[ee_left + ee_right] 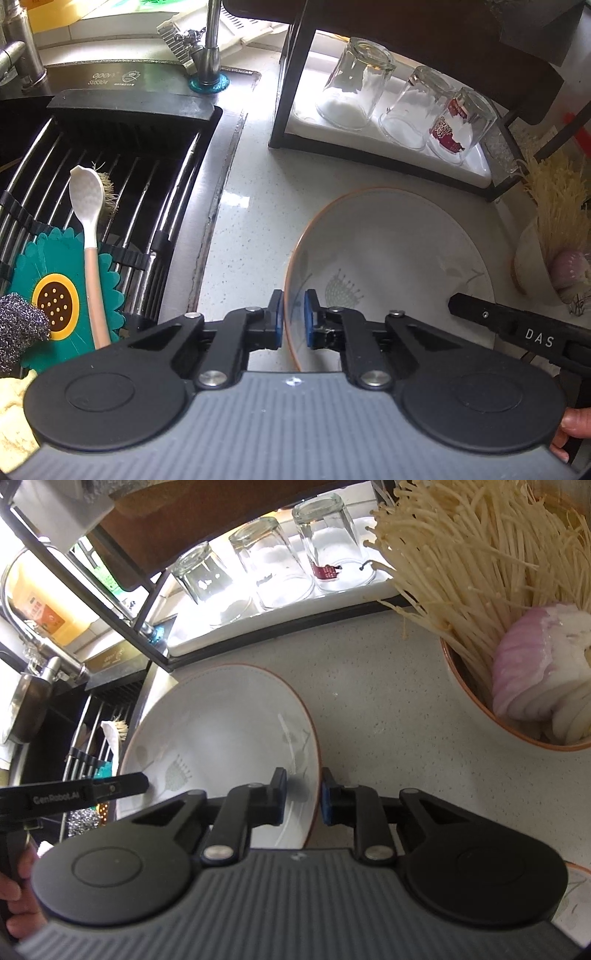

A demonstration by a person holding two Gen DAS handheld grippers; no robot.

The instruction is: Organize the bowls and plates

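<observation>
Left tongs (pixel 294 319): pads astride the near-left rim of the plate (pixel 391 258), narrowly parted; whether they pinched it could not be told.
Right tongs (pixel 303 797): pads astride the plate's near-right rim, a gap showing on the outer side, so probably not yet clamped.
Plate: on the table (pixel 255 206), between the sink (pixel 110 177) and the bowl (pixel 517 731) of mushrooms and onion.
Slip risk: a thin glazed rim held only at its edge could have slid out if one side lifted first.
Knock risk: the rack (pixel 291 92) with three upturned glasses (pixel 354 85) stood just behind; a swing upward could have struck it.
Bowl risk: the full bowl sat near the right tongs and could have been nudged.
Hidden: the plate's near edge lay under both tong bodies.
Cut off: a second plate (pixel 576 893) showed only as a sliver.
Unclear: the rack's upper shelf.
</observation>
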